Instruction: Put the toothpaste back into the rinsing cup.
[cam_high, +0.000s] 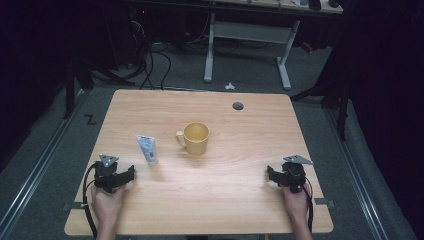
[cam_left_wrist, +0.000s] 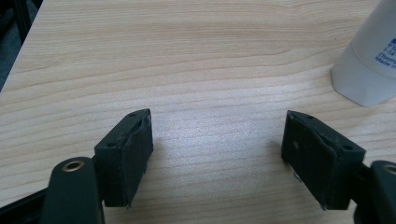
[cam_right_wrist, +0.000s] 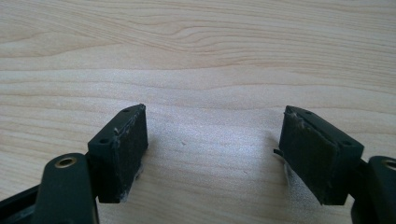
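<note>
A yellow mug (cam_high: 194, 138) stands upright near the middle of the wooden table (cam_high: 240, 200), its handle to the left. Left of it lies a white tube (cam_high: 147, 148) with blue print, its white cap end (cam_left_wrist: 369, 70) showing at the upper right of the left gripper view. My left gripper (cam_high: 131, 173) rests low at the table's front left, a little short of the tube, open with bare wood between its jaws (cam_left_wrist: 217, 140). At the front right my right gripper (cam_high: 270, 173) sits open too, nothing between its jaws (cam_right_wrist: 215, 135).
A round grey cable hole (cam_high: 238, 106) sits near the table's far edge. Beyond the table stand a white desk frame (cam_high: 247, 45) and loose cables (cam_high: 152, 60) on the grey floor. Metal rails run along both sides of the table.
</note>
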